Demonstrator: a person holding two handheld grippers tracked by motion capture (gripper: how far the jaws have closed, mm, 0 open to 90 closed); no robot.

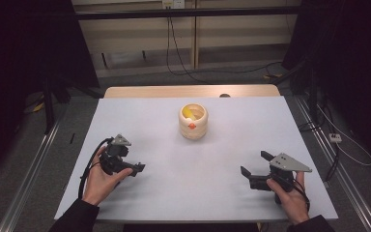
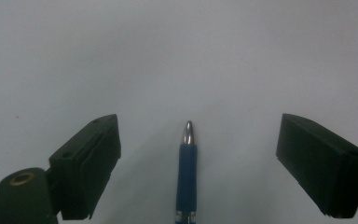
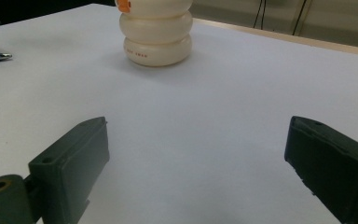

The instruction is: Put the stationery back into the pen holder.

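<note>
mid-table: cream ribbed cup, upright, yellow item inside.

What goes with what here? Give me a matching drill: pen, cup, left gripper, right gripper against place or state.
Things:
1. blue pen
2. cream ridged cup
3. left gripper
4. right gripper

Places or states:
A. upright at the middle of the white table, something yellow inside
B. open over bare table, near right
C. lying flat between open jaws
D. open around the pen, not pressing it

Pairs: 1-C, 2-A, 3-D, 4-B
</note>
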